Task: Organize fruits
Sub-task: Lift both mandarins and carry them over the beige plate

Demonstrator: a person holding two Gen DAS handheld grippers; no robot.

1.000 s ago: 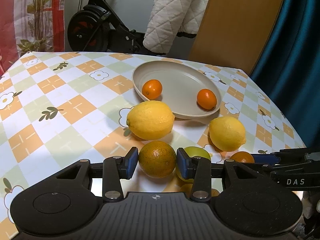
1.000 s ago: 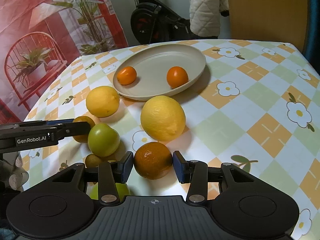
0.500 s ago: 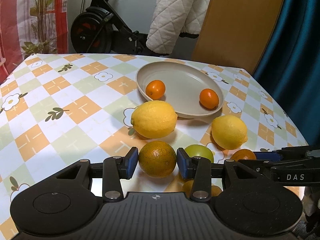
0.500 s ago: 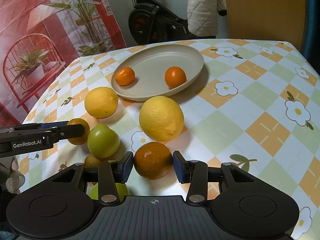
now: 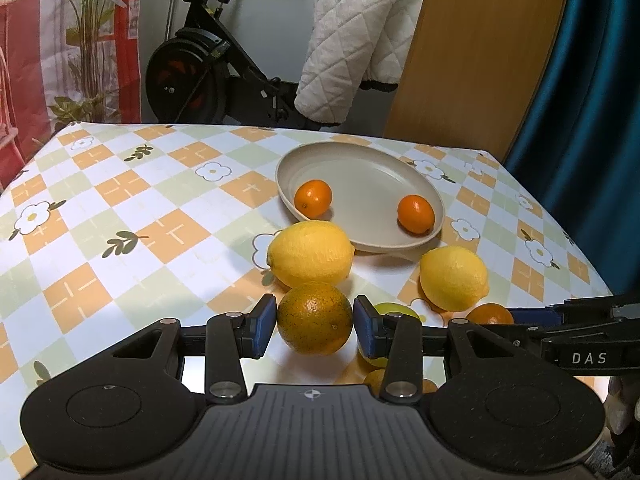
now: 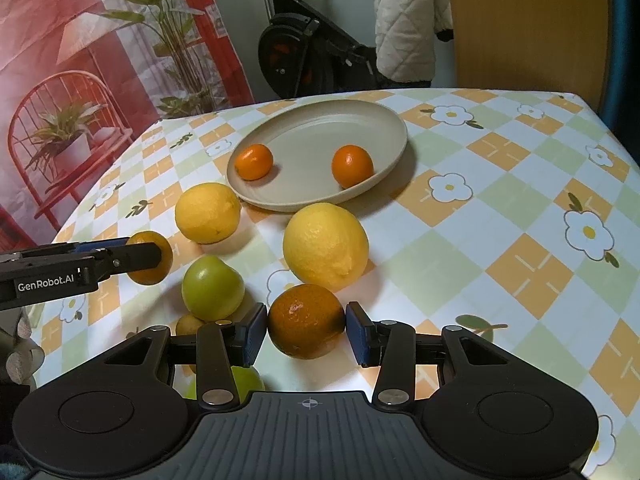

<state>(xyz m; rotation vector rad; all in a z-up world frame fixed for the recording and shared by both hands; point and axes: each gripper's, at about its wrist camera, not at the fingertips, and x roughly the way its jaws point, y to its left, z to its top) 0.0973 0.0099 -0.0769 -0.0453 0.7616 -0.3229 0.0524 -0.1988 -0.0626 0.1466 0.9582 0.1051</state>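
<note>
The counter, under a checked cloth with flowers, carried everything; behind it stood an exercise bike with a white quilted jacket hung over it. A beige plate lay toward the far side, with two small mandarins apart on it. Two lemons lay on the cloth near the plate's near rim: the left lemon was straight ahead of the left gripper, between it and the plate; the right lemon blocked the right gripper in the same way. A green fruit sat between the two grippers; a small yellow fruit lay close in front of it, and another green fruit showed partly under the right gripper's body.

The left gripper was closed to a medium width on a speckled orange, both blue pads pressed to its sides; the fruit sat midway between the fingers, just short of the left lemon. The right gripper likewise clasped a glossy orange, pads at its flanks, though contact on the right-hand pad was hard to confirm; whether either orange was off the cloth could not be told.
</note>
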